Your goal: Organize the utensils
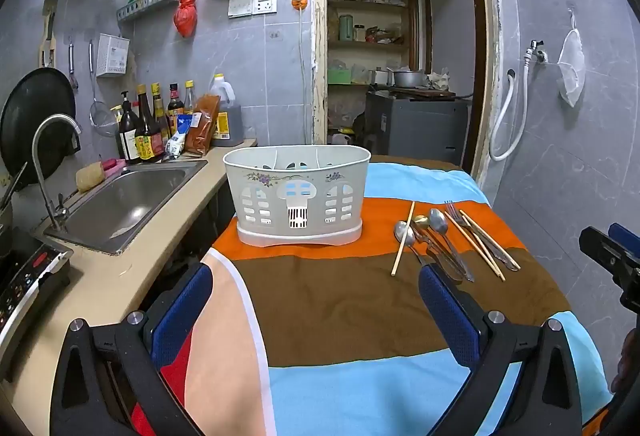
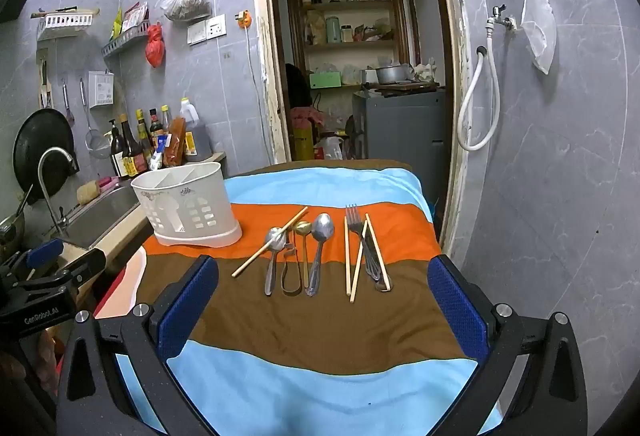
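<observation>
A white plastic utensil holder [image 1: 298, 192] [image 2: 188, 210] with inner dividers stands on the orange stripe of a striped cloth. To its right lie loose utensils: three spoons [image 2: 320, 248] [image 1: 438, 224], a fork [image 2: 356, 236] [image 1: 454, 212] and several wooden chopsticks [image 2: 272, 248] [image 1: 404, 238]. My left gripper [image 1: 316, 300] hovers open above the brown stripe, short of the holder, nothing between its blue pads. My right gripper [image 2: 324, 296] is open too, just short of the utensils. Each gripper shows at the edge of the other's view.
The cloth-covered table [image 2: 320, 388] drops off at its right edge beside a tiled wall. Left of it run a counter, a steel sink [image 1: 128, 200] with a tap, sauce bottles [image 1: 148, 128] and an induction cooker [image 1: 28, 276]. An open doorway lies behind.
</observation>
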Motion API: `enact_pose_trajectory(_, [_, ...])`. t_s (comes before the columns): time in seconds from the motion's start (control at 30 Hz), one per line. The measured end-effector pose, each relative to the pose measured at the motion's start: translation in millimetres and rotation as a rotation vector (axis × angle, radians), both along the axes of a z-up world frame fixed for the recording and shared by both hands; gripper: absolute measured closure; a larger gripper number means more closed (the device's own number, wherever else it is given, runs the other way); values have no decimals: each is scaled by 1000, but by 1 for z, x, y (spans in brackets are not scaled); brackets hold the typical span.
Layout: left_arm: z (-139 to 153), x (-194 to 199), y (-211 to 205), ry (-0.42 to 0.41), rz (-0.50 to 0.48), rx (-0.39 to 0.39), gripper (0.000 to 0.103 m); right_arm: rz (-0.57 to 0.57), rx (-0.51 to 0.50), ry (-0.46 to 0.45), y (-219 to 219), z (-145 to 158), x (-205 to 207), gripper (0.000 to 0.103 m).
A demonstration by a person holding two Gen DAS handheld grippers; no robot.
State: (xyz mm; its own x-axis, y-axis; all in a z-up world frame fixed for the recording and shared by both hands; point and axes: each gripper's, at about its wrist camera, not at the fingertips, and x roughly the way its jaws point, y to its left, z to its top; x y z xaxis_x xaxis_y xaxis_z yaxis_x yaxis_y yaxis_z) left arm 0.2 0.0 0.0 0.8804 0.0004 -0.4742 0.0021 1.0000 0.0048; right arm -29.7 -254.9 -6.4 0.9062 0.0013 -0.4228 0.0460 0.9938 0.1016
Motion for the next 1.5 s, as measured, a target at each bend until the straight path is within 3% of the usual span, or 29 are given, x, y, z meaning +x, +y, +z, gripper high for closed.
enact_pose_trajectory(1.5, [0,0,0,-4,0,-4,0,0,1,-3,1,1,-4,1])
